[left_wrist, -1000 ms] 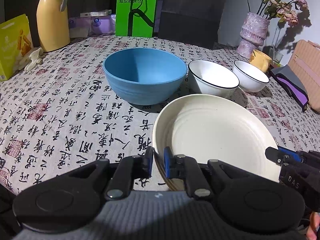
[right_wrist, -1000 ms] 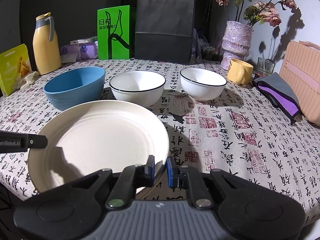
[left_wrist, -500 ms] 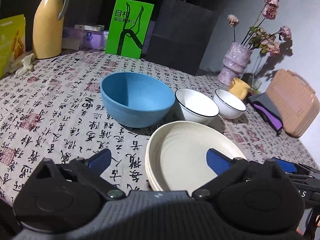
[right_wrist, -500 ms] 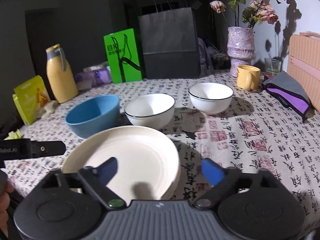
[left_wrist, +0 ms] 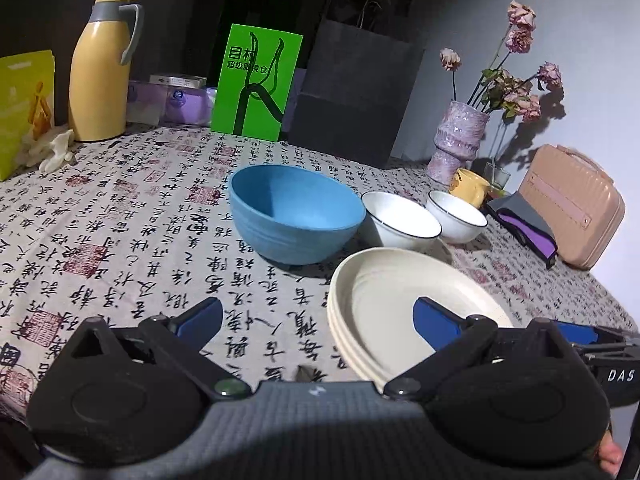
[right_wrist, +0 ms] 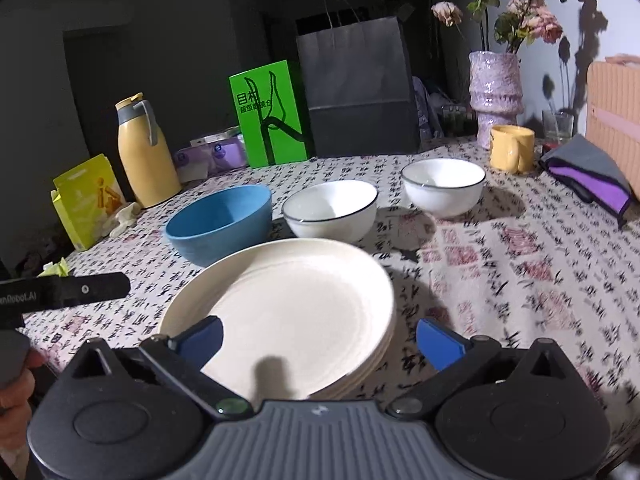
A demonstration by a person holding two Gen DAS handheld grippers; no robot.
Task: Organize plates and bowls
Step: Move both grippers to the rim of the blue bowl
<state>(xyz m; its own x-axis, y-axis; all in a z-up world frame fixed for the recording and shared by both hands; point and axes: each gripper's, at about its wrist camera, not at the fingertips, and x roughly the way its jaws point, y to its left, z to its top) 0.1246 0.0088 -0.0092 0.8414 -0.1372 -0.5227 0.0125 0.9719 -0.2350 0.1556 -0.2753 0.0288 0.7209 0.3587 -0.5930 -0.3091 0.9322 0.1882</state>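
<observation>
1. While the cream plates (left_wrist: 404, 304) sat stacked near the front edge of the desk (left_wrist: 120, 240), both claws hung over them with jaws spread wide and nothing between the pads.
2. The left claw (left_wrist: 318, 314) straddled the stack's left rim; the right claw (right_wrist: 318, 334) straddled its right rim, neither pressing on it.
3. Behind the stack, three bowls stood in a row: the blue bowl (left_wrist: 294, 212) to the left, the larger white bowl (right_wrist: 330, 208) in the middle, the smaller white bowl (right_wrist: 443, 186) to the right.
4. The stack looked like three plates, though the blurred rim made the count uncertain.
5. Judged from this layout, the bowls were likely next. The blue bowl lay nearer the left claw, the smaller white bowl nearer the right, each straight ahead and beyond the plates.
</observation>
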